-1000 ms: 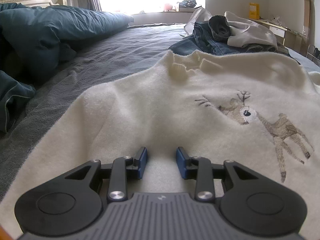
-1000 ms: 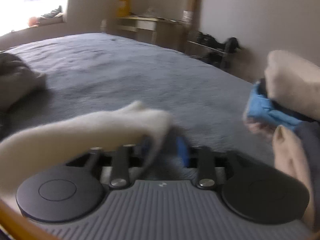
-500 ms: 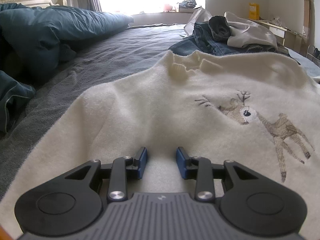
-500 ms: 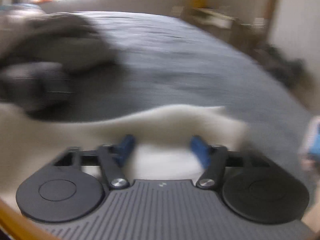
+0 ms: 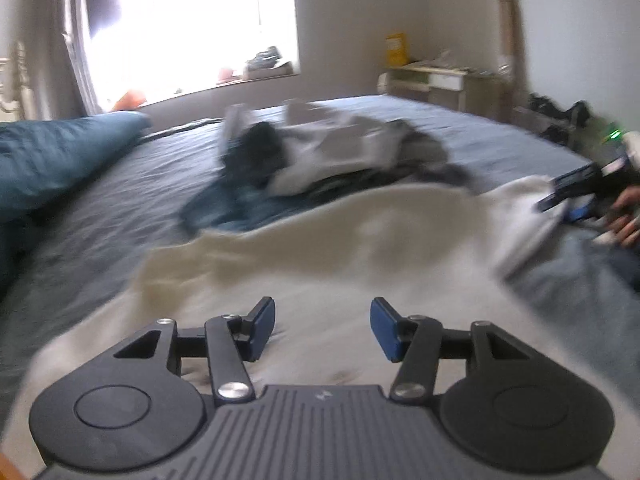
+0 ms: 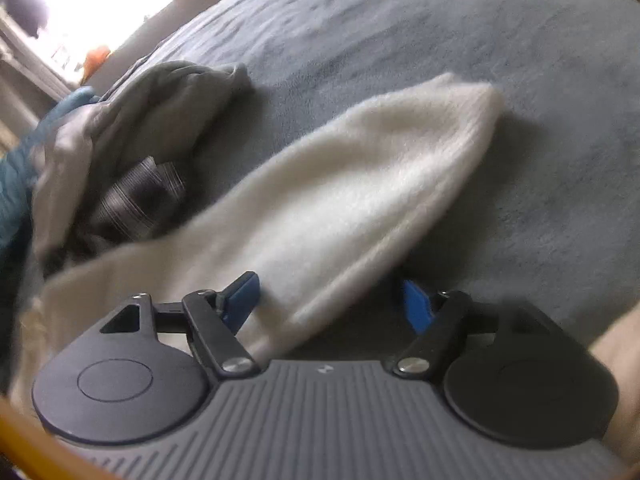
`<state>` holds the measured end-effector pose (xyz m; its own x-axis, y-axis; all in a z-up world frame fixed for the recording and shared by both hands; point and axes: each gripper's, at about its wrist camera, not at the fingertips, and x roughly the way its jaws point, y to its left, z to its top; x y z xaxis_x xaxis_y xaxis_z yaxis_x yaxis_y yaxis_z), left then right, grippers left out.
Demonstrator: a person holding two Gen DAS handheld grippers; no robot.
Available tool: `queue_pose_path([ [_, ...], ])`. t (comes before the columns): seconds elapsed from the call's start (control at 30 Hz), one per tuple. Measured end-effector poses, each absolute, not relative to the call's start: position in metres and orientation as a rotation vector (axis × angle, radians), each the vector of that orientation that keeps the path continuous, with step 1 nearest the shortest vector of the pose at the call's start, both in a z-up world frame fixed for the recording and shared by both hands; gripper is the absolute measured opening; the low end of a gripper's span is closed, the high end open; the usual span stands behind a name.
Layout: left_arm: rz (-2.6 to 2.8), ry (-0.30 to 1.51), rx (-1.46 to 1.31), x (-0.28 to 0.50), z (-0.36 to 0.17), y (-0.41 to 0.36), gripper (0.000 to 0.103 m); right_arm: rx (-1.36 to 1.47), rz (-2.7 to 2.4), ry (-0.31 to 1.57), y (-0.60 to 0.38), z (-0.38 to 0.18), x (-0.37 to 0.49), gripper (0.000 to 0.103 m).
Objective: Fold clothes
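Early in the fold: cream sweater spread out, 1 sleeve laid, nothing yet doubled over

I had the left gripper (image 5: 323,329) over the cream sweater (image 5: 332,256) on the grey bed (image 5: 120,208), its jaws just opening and standing apart with only flat cloth beneath them; the right gripper (image 6: 330,304) was spread wide too, having just let its jaws out, the sleeve (image 6: 360,184) lying loose between them, unpinched. I judged the body folds still to come, and the pile of other clothes (image 5: 332,152) untouched. My left view alone showed the whole garment, the pile and the far gripper; my right view alone showed the sleeve's cuff end resting on the bedcover
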<state>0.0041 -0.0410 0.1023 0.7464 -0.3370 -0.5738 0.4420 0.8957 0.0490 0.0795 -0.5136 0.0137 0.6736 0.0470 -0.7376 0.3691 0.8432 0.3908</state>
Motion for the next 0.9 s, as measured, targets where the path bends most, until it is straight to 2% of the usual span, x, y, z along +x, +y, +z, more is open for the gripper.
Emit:
queue_pose_path([
  [0.03, -0.444, 0.598, 0.175, 0.004, 0.100, -0.046, 0.054, 0.540, -0.200, 0.805, -0.510, 0.013, 0.078, 0.075],
  [0.07, -0.447, 0.611, 0.169, 0.003, 0.096, -0.047, 0.054, 0.502, -0.235, 0.779, -0.509, 0.012, 0.077, 0.064],
  [0.1, -0.438, 0.621, 0.172, 0.000, 0.091, -0.046, 0.054, 0.460, -0.274, 0.753, -0.507, 0.012, 0.076, 0.046],
  [0.2, -0.379, 0.644, 0.183, -0.011, 0.085, -0.025, 0.054, 0.369, -0.328, 0.701, -0.508, 0.008, 0.073, 0.044],
  [0.43, -0.114, 0.724, 0.051, -0.073, 0.095, 0.091, 0.054, 0.361, -0.530, 0.623, -0.520, 0.015, 0.062, 0.046],
  [0.5, -0.014, 0.732, 0.006, -0.099, 0.097, 0.128, 0.054, 0.337, -0.579, 0.619, -0.513, 0.020, 0.061, 0.057],
  [0.57, 0.075, 0.731, -0.077, -0.126, 0.096, 0.166, 0.054, 0.344, -0.622, 0.569, -0.500, 0.031, 0.051, 0.063],
  [0.77, 0.263, 0.695, -0.286, -0.206, 0.073, 0.260, 0.057, 0.082, -0.515, 0.363, -0.413, 0.101, 0.030, 0.068],
  [0.9, 0.356, 0.646, -0.430, -0.250, 0.054, 0.311, 0.057, 0.020, -0.163, 0.355, -0.306, 0.147, 0.033, 0.072],
])
